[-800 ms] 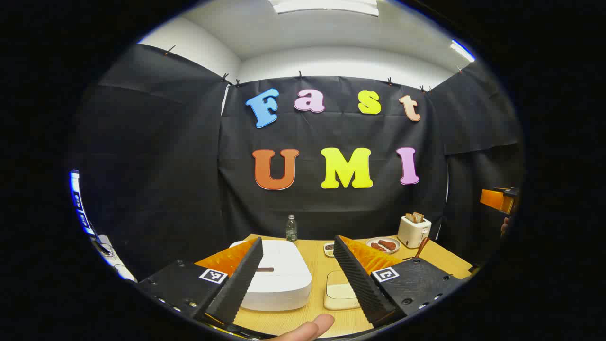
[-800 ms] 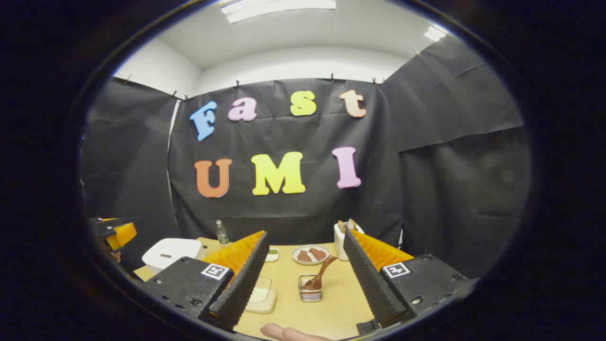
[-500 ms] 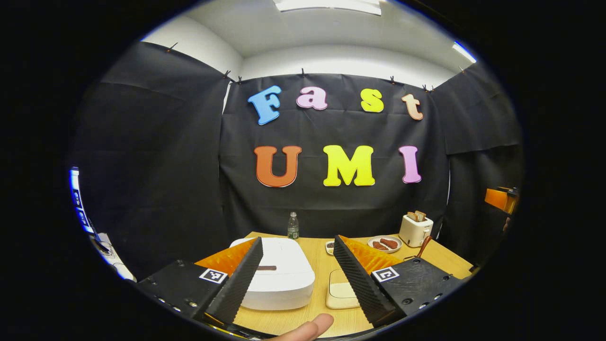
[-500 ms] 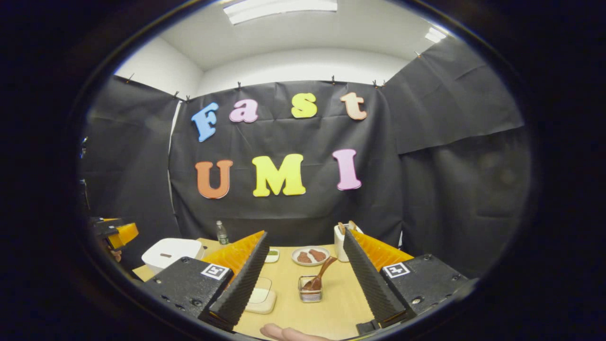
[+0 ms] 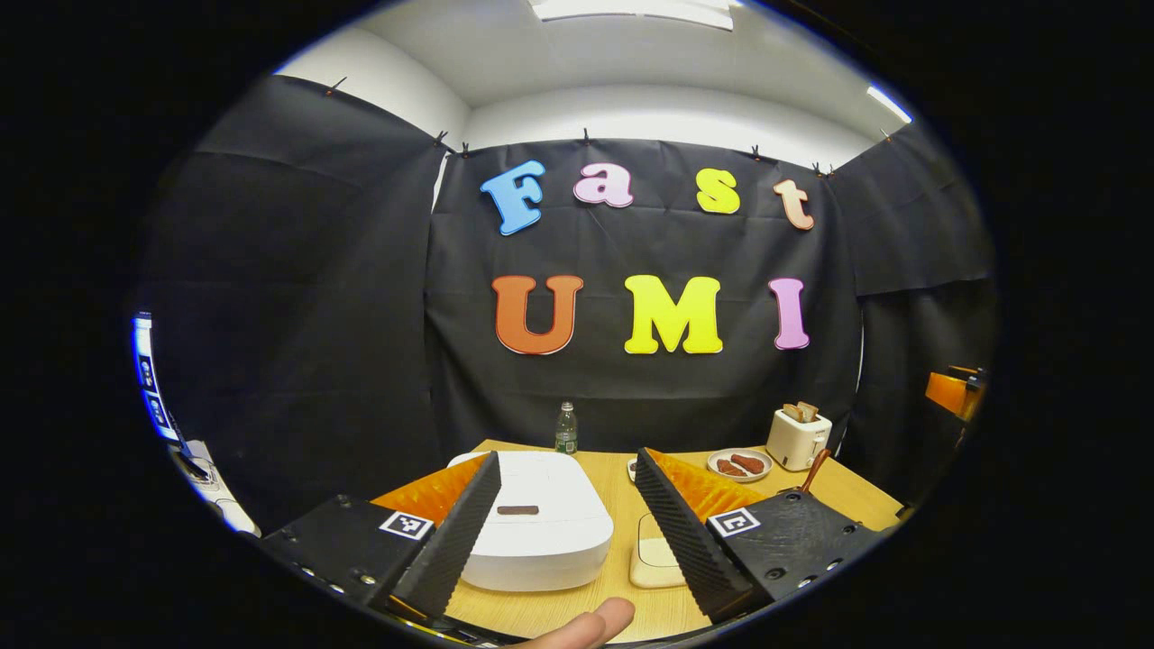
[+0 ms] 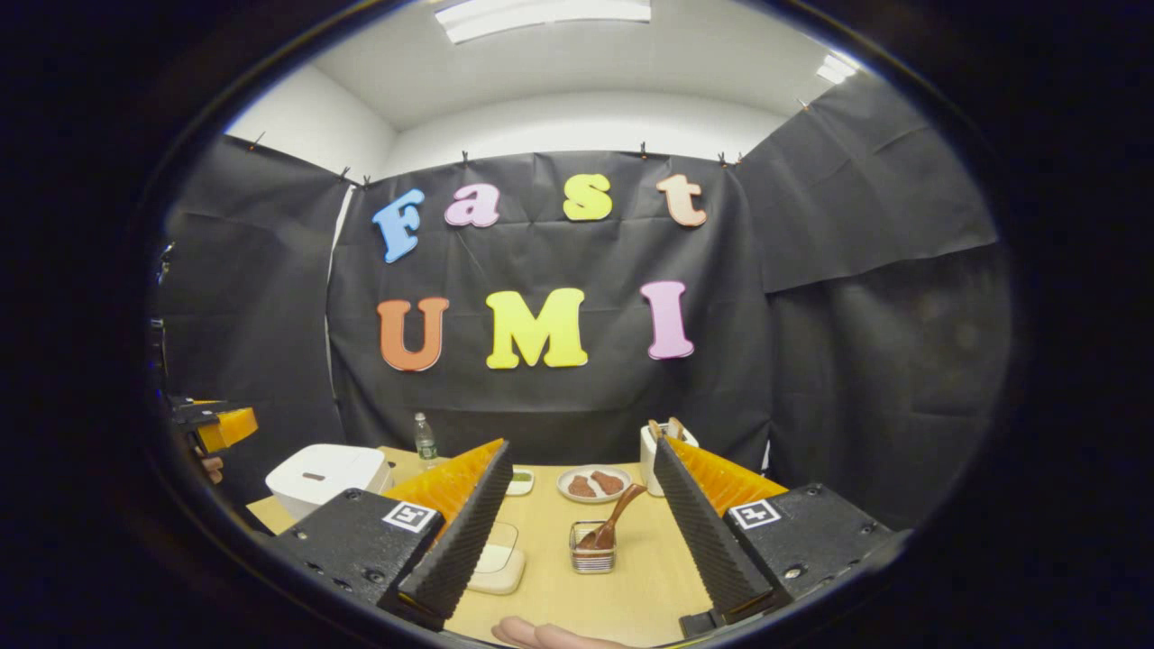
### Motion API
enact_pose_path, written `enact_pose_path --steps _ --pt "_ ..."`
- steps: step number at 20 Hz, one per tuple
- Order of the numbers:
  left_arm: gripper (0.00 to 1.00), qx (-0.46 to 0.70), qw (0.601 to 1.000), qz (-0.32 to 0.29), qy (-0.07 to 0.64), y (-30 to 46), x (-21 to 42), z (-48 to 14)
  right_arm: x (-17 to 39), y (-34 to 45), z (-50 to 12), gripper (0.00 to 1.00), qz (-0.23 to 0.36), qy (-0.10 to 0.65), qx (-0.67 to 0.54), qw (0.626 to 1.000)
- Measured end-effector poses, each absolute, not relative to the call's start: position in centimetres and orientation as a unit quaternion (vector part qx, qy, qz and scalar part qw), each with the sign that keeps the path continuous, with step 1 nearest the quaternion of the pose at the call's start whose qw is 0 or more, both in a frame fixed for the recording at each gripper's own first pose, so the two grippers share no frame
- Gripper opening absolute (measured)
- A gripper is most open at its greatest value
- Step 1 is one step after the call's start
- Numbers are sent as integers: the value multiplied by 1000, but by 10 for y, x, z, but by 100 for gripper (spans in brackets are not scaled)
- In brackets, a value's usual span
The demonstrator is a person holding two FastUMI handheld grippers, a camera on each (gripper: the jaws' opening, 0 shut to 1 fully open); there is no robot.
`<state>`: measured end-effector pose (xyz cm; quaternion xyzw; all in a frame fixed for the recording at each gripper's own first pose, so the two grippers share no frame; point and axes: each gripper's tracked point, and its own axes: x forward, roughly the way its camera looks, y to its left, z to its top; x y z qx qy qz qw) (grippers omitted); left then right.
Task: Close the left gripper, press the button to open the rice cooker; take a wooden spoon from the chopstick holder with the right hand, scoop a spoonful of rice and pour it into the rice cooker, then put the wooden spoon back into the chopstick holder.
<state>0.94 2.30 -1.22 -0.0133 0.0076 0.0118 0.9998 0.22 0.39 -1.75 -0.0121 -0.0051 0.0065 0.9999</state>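
Two grippers held above the near edge of the wooden table (image 5: 622, 523), both w/ jaws wide apart, gripping nothing. Left gripper (image 5: 568, 527) looks across at the white rice cooker (image 5: 541, 523), lid down, dark button (image 5: 517, 510) on top near the front; cooker sits at table's left, seen between the fingers. Just right of it lies a shallow cream rice container (image 5: 651, 563), lid clear. Right gripper (image 6: 577, 532) faces the small metal chopstick holder (image 6: 591, 557) mid-table, wooden spoon (image 6: 611, 527) standing in it, handle leaning up to the right. Farther back: plastic bottle (image 5: 565, 430), plate w/ sausages (image 6: 592, 484), white toaster w/ bread (image 5: 798, 435). Small dish (image 6: 520, 482) by the left finger. A fingertip (image 5: 586, 624) pokes in at bottom edge.
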Motion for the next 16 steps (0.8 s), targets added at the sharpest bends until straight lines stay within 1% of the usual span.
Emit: enact_pose_path --steps 6,11,13,14,15,16 --pt "95 -16 1000 16 21 34 30 -25 5 -4 -26 100 5 -8 -19 1000" --pt "86 -27 999 17 29 44 50 -40 17 -6 -45 100 6 9 -17 1000" --pt "75 -23 999 16 34 46 61 -45 21 -8 -53 99 4 16 -18 1000" --pt "65 -21 999 13 38 46 67 -49 24 -7 -56 99 5 18 -18 1000" --pt "60 -19 999 14 43 47 70 -53 26 -6 -60 99 6 20 -18 1000" --pt "50 -15 998 14 51 49 75 -58 28 -6 -64 99 6 23 -17 1000"
